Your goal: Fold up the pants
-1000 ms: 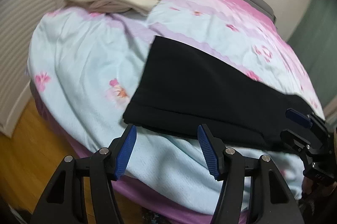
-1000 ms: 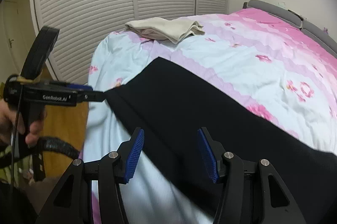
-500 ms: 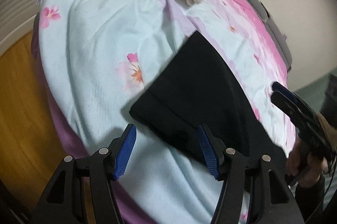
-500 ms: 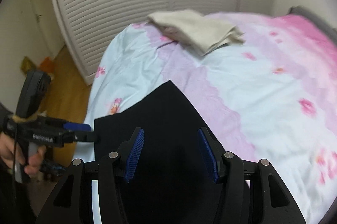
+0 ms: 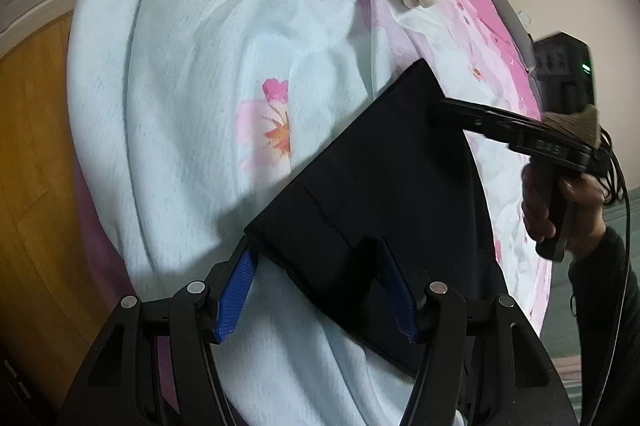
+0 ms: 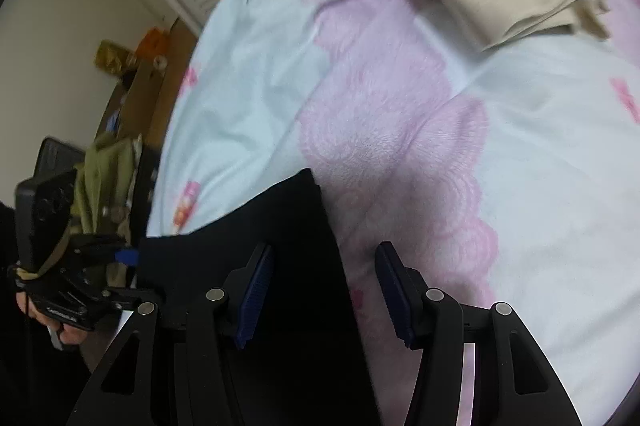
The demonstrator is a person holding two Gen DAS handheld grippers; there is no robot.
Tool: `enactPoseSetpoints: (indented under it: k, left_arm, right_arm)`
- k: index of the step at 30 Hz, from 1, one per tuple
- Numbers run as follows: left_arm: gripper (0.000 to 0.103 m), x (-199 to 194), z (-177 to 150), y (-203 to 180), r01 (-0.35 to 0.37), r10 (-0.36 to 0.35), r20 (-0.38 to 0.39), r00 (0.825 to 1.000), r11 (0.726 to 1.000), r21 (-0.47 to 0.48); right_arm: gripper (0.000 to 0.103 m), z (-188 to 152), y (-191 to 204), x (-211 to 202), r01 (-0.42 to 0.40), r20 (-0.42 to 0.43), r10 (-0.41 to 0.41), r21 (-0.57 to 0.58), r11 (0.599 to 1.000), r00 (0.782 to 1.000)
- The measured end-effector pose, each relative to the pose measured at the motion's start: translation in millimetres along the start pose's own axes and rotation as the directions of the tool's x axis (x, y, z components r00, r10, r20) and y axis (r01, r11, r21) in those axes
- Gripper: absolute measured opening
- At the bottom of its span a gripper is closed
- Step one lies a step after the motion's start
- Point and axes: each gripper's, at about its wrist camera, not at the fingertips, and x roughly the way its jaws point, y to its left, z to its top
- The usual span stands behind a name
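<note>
The black pants (image 5: 384,193) lie flat on the floral quilt (image 5: 208,73). The left gripper (image 5: 316,290) straddles the 6 o'clock hem corner, jaws apart; the right gripper (image 6: 324,286), also unclenched, brackets the far corner, ready for a paired lift.

Both my grippers are angled steeply down with the jaws about half apart, nothing pinched. My left gripper (image 5: 316,292) sits nearer, my right gripper (image 6: 324,296) farther out, and my right hand (image 5: 560,209) is wrapped around its handle.
</note>
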Motion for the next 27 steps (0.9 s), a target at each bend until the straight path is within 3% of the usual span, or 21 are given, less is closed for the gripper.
enactPoseSetpoints:
  k: [3, 4, 5, 8, 12, 18, 22, 27]
  left_arm:
    - [0.049, -1, -1, -4, -0.014, 0.013, 0.022, 1.000, 1.000, 0.021]
    - [0.044, 0, -2, -5, -0.016, 0.016, 0.025, 1.000, 1.000, 0.027]
    - [0.041, -1, -2, -5, -0.018, 0.017, 0.028, 0.999, 0.999, 0.032]
    - [0.028, -3, -2, -5, -0.019, 0.018, 0.035, 0.999, 0.999, 0.037]
    - [0.016, -16, -4, -12, -0.010, 0.004, 0.070, 0.998, 0.997, 0.078]
    - [0.014, -53, -10, -37, -0.009, -0.018, 0.165, 0.986, 0.986, 0.166]
    - [0.014, -76, -19, -57, -0.008, -0.043, 0.219, 0.975, 0.974, 0.224]
    - [0.013, -102, -41, -93, -0.037, -0.073, 0.304, 0.950, 0.939, 0.341]
  right_arm:
    - [0.056, 3, -11, 8, -0.094, -0.011, 0.095, 0.037, 0.995, 0.995]
    - [0.047, 2, -14, 9, -0.147, -0.003, 0.147, 0.062, 0.987, 0.989]
    - [0.022, 1, -14, 11, -0.185, -0.008, 0.186, 0.068, 0.980, 0.983]
    - [0.010, -5, -4, 12, -0.201, -0.028, 0.202, 0.044, 0.979, 0.979]
    - [0.007, -7, 15, -10, -0.171, 0.030, 0.171, -0.012, 0.985, 0.985]
    - [0.006, -14, 46, -66, -0.105, 0.141, 0.121, -0.111, 0.988, 0.983]
    - [0.006, -33, 62, -112, -0.042, 0.237, 0.076, -0.148, 0.988, 0.969]
    - [0.006, -65, 78, -165, 0.026, 0.341, 0.034, -0.170, 0.985, 0.940]
